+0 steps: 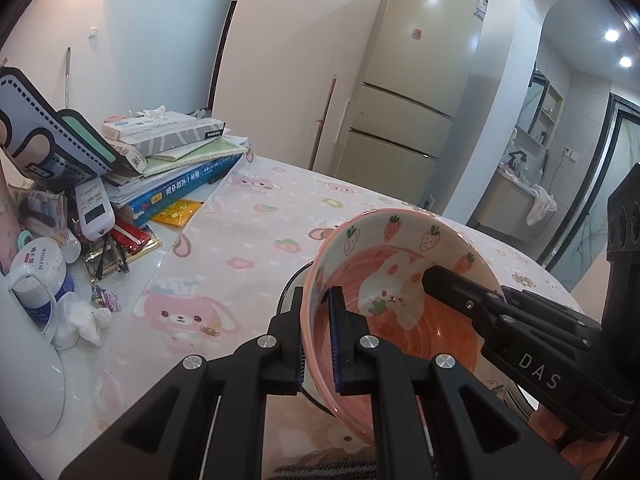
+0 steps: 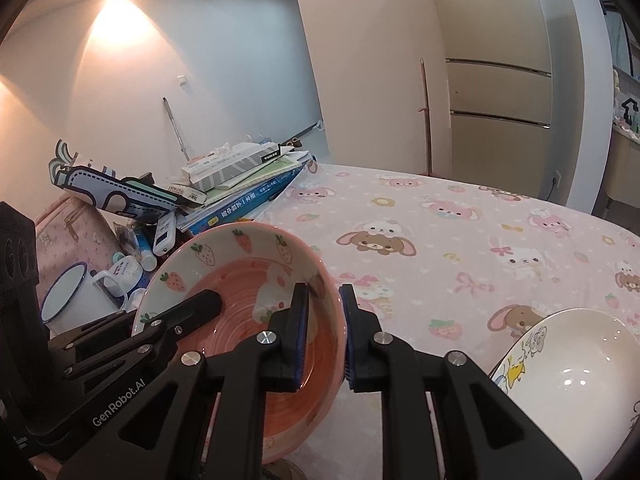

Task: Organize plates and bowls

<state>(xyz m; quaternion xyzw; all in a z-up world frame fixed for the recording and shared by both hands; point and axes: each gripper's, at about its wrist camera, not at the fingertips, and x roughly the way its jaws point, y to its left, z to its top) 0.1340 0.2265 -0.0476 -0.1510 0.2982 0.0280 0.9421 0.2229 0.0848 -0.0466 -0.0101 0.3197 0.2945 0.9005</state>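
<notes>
The pink strawberry bowl [image 1: 400,300] is held tilted above the pink cartoon tablecloth [image 1: 224,248], with its rabbit-printed inside turned toward both cameras. 2 grippers hold it at once. The left gripper [image 1: 318,334] is clenched on the bowl's left wall, one pad inside and one outside. The right gripper [image 2: 325,334] is closed on the opposite wall in the same way, its inner finger reaching across the bowl's floor.

A dark-rimmed thing lies on the cloth just under and behind the bowl; it may be a plate, though the bowl hides nearly all of it.

A white cartoon bowl [image 2: 568,376] sits on the cloth near the right gripper, apart from the pink one. The book stack [image 1: 180,168] and the white mug [image 1: 36,280] crowd the table's far left side.

By my reading, the step in hand is carrying the pink bowl toward its resting place. The next move calls for levelling the bowl, lowering it onto or into whatever dish is to bear it, and loosening both grips together so that it does not tip.
</notes>
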